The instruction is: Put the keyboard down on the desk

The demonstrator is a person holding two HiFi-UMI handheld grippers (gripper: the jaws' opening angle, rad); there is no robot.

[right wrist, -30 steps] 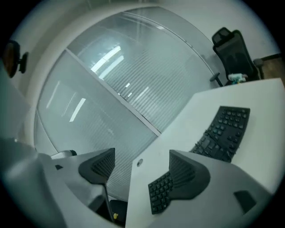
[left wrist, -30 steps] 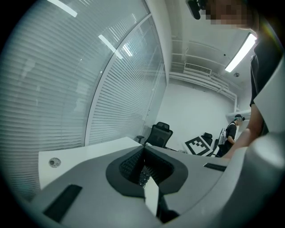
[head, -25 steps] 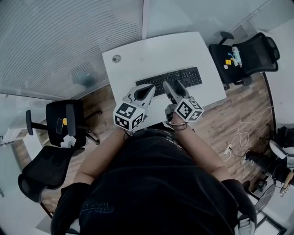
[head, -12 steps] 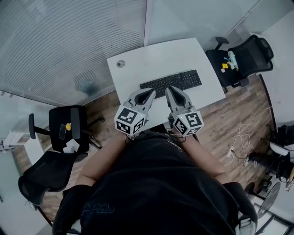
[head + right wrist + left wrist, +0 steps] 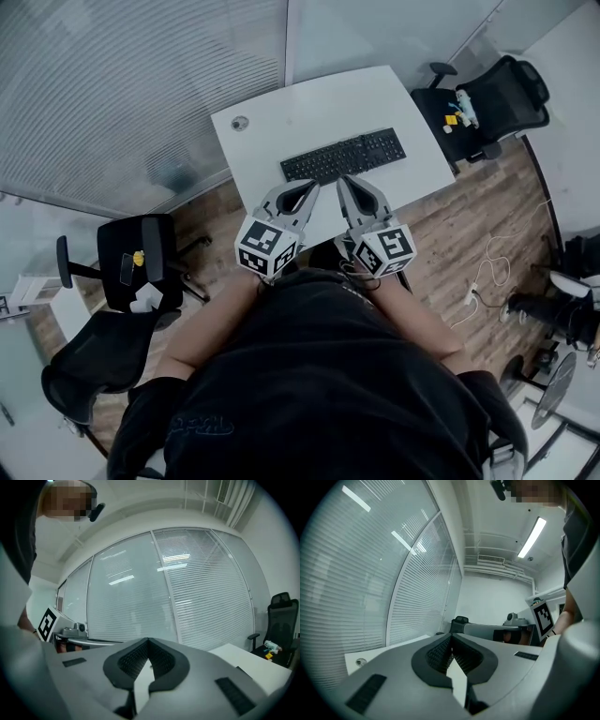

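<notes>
Lying flat on the desk (image 5: 309, 103), the keyboard (image 5: 344, 156) sits at centre frame in the head view, its long side running roughly parallel with the near desk edge. No part of it is seen lifted or overhanging.

Left gripper (image 5: 305, 189): jaws fully together. Its own view shows the ribbed pads meeting with nothing between them, and it looks out level at the glass wall with blinds (image 5: 370, 573), not at the keyboard.

Right gripper (image 5: 348, 183): the jaws have just been closing and now stand shut. Its own view shows pad against pad with nothing held.

Position: in the head view both grippers sit below the keyboard in the frame, side by side over the near desk edge. Their tips fall just short of the keyboard's near side. Contact is not shown in any view; judged apart.

Surroundings: one chair (image 5: 487, 94) at upper right carries small items on its seat. More chairs stand at lower left, off the desk.

Progress, as judged: the placement appears done, since the keyboard rests on the desk and both grippers are empty. Nothing further appears to be required beyond drawing the grippers clear.
</notes>
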